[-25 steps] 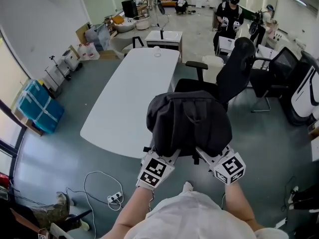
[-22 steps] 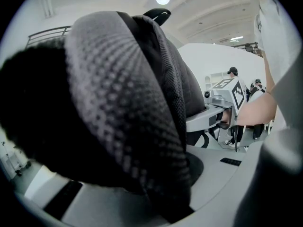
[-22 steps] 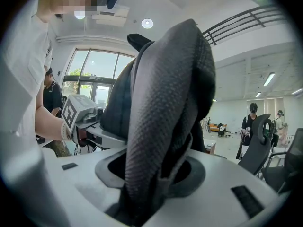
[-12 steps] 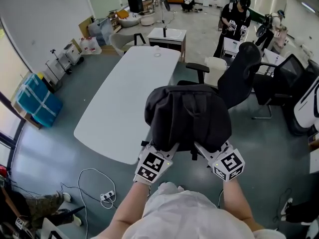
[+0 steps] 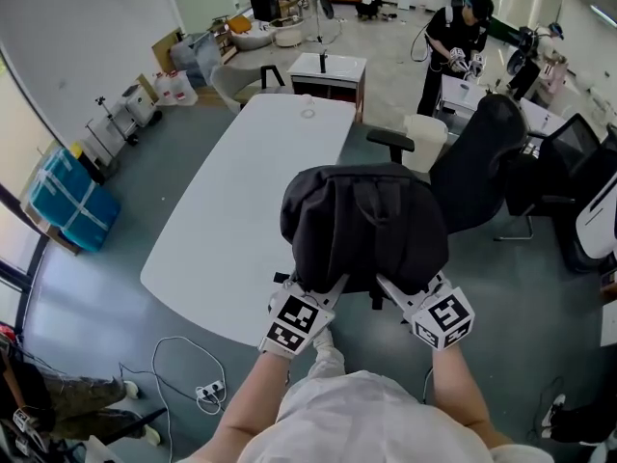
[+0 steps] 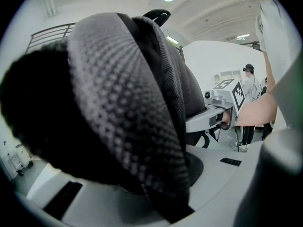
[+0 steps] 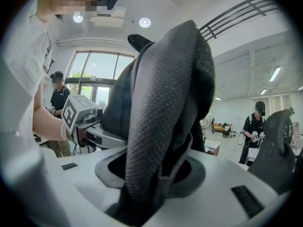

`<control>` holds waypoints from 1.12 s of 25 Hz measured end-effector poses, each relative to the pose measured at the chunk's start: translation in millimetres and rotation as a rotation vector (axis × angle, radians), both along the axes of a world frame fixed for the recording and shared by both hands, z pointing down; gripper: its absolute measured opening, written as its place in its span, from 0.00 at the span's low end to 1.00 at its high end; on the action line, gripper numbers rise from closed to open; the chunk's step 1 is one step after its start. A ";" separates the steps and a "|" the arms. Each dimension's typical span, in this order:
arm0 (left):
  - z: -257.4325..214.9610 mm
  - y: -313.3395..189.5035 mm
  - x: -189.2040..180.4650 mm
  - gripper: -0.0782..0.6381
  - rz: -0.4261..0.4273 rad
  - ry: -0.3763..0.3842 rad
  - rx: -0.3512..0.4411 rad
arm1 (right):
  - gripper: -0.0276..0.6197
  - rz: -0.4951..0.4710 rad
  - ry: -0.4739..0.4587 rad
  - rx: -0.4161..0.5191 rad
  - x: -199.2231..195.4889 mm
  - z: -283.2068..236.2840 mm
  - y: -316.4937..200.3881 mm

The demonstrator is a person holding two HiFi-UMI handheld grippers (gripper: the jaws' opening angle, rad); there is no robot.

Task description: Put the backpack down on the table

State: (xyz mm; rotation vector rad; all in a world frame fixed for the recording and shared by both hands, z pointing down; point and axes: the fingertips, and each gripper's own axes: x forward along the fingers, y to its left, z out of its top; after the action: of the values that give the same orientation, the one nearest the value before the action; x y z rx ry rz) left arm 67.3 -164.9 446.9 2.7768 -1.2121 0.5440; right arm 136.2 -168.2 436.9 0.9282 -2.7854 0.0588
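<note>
A: Item backpack (image 5: 364, 225), loc?
B: Ctr frame, aloft, just right of bench (image 5: 251, 191). L claw (image 5: 328, 289) nearly closed on strap, R claw (image 5: 393, 290) wider on strap. Bench lies upper left; L nearer.

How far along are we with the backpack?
Done: backpack lifted, left gripper and right gripper each shut on a padded strap. In hand: it hangs in the air near the white table's edge. Left: bring it over the tabletop, lower it, release.

White table (image 5: 246, 201) open ahead; black chair (image 5: 482, 167) flanks it.
</note>
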 end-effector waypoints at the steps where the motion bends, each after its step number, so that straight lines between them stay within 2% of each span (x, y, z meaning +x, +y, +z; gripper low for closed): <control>1: 1.5 -11.2 -4.7 0.22 -0.004 0.001 -0.001 | 0.32 -0.004 0.001 -0.001 -4.7 1.5 -11.5; 5: 2.0 -57.9 -27.7 0.21 -0.023 0.006 0.005 | 0.32 -0.020 0.006 0.000 -27.5 1.9 -59.3; 16: 0.1 -175.0 -122.4 0.22 -0.116 0.000 0.034 | 0.32 -0.112 -0.004 0.031 -123.1 0.8 -183.1; 28: 52.1 -291.7 -193.7 0.22 -0.257 0.015 0.004 | 0.32 -0.227 0.019 -0.008 -196.9 52.9 -310.2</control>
State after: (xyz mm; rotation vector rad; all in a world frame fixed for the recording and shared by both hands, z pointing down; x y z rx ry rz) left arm -126.4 -456.6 499.0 2.5655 -1.5370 0.4969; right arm -60.8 -478.3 489.8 0.6020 -2.8500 0.0265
